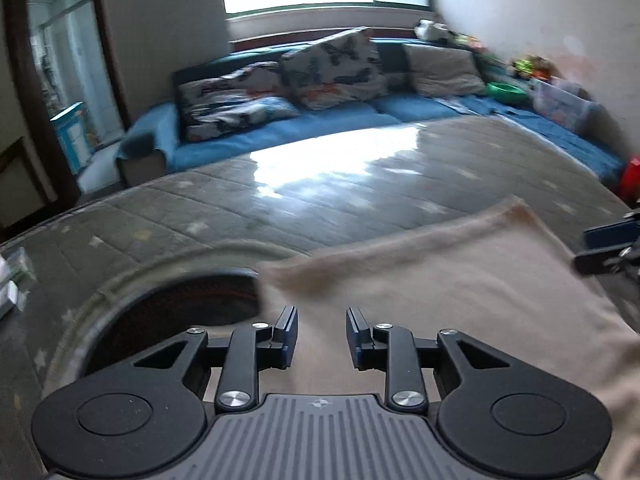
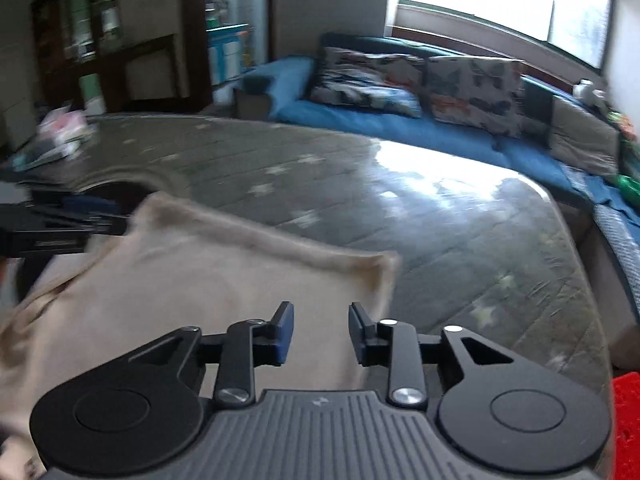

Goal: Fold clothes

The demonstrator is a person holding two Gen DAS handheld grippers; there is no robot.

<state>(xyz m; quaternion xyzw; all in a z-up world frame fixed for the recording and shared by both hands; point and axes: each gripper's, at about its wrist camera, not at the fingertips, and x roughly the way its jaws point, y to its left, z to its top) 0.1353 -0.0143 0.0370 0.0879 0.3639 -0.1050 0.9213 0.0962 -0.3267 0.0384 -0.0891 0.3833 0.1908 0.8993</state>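
A beige garment (image 1: 460, 280) lies flat on the glass-topped table (image 1: 280, 200), its far edge a straight fold. My left gripper (image 1: 322, 334) hovers over the cloth's near left part, jaws apart with nothing between the pads. In the right wrist view the same beige garment (image 2: 192, 280) spreads to the left, its right corner just beyond my right gripper (image 2: 321, 332), which is open and holds nothing. Each gripper shows in the other's view: the right gripper (image 1: 608, 248) at the right edge, the left gripper (image 2: 60, 224) at the left edge by the cloth's far left corner.
A round dark opening (image 1: 180, 312) is sunk in the table left of the cloth. A blue sofa (image 1: 360, 112) with patterned cushions runs behind the table under a window. Papers (image 2: 60, 132) lie at the table's far left. A red object (image 2: 626, 420) sits at the lower right.
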